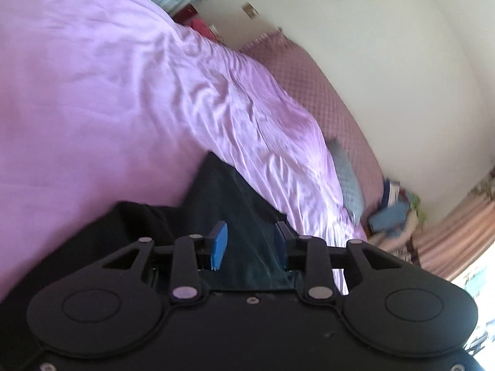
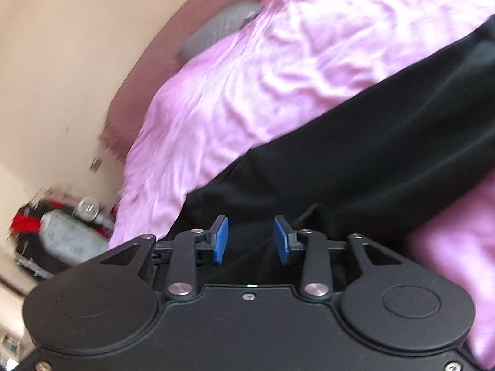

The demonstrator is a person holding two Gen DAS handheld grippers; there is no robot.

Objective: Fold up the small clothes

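Both tongs, left (image 1: 250, 245) and right (image 2: 251, 239), released, blue pads clear of cloth. Black garment (image 2: 355, 154) lying on pink bedsheet (image 2: 247, 71), just beyond both. Risk: loose fold springing open unpinned.

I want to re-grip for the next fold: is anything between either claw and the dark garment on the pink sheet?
Nothing visible. The left claw and the right claw both stand open right over the dark garment on the pink sheet; only its own cloth shows between the blue pads.
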